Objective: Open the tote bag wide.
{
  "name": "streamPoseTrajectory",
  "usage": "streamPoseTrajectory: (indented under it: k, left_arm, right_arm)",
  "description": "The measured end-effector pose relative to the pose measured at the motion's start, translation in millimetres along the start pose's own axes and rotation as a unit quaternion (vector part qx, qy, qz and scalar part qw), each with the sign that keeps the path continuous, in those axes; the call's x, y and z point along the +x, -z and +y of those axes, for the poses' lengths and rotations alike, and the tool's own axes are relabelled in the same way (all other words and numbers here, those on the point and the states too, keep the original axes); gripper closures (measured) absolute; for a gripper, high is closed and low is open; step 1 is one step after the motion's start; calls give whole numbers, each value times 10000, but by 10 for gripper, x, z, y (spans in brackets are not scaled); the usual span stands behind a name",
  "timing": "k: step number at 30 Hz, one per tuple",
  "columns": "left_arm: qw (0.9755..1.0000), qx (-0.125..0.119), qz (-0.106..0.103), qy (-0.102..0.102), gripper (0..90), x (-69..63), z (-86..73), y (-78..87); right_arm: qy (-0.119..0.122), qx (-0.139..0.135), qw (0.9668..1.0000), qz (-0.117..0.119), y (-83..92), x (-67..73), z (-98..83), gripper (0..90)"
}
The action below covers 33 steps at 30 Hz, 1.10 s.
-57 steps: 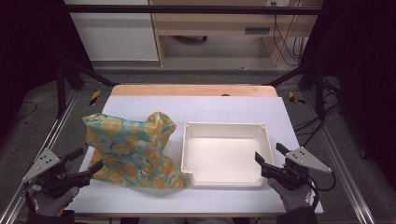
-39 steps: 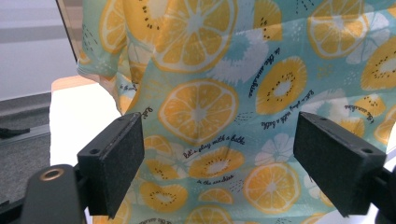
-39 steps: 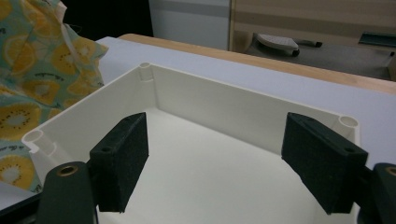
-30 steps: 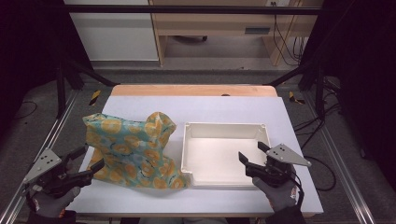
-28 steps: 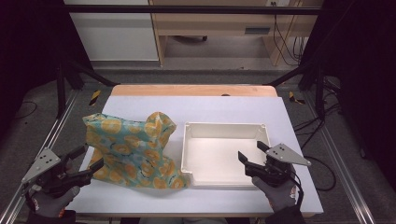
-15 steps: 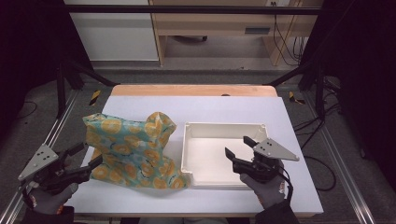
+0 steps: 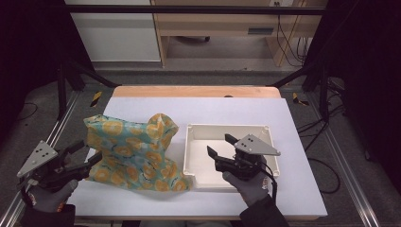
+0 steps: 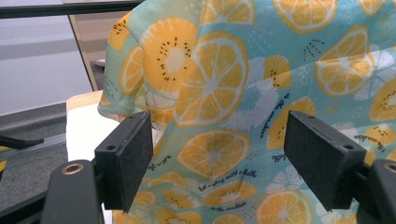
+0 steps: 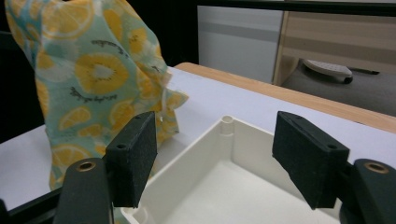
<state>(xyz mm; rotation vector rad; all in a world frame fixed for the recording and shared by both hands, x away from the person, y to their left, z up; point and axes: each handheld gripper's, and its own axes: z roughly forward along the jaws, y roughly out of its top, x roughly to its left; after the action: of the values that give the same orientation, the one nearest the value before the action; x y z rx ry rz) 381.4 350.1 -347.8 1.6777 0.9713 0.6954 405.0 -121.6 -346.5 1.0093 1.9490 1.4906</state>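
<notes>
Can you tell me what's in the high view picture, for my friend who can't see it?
A crumpled cloth with orange slices lies on a white table beside an empty white tray. The left gripper points at the cloth, open; the right gripper hangs open over the tray.

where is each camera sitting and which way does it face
High view: above the person's side of the table, looking forward and down; both gloved hands, left gripper and right gripper show.
Left gripper view: on the left gripper, looking along its open jaws at the cloth.
Right gripper view: on the right gripper, over the tray, facing the cloth past open jaws.
Shared: both gripper views show the cloth.
</notes>
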Motion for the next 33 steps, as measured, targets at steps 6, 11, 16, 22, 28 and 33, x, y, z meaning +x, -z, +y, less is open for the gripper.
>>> streamPoseTrajectory:
  k: [6,11,16,22,28,33]
  left_arm:
    - [10000,16,30,3,263,14,34,-34]
    - [10000,44,14,75,300,26,75,-88]
    - [9999,66,86,73,330,28,106,-124]
    - [9998,43,175,125,380,28,140,-181]
    - [9996,127,245,97,453,14,111,-239]
    - [9996,117,247,102,563,16,104,-224]
  right_arm:
    - [26,-42,9998,201,-93,140,75,330]
    - [84,-41,9990,428,-192,295,142,355]
    - [132,-22,9976,672,-308,435,196,373]
    - [100,-12,9962,870,-452,589,231,386]
    - [130,8,9944,1047,-595,748,244,386]
    - [138,53,9937,1111,-711,859,245,415]
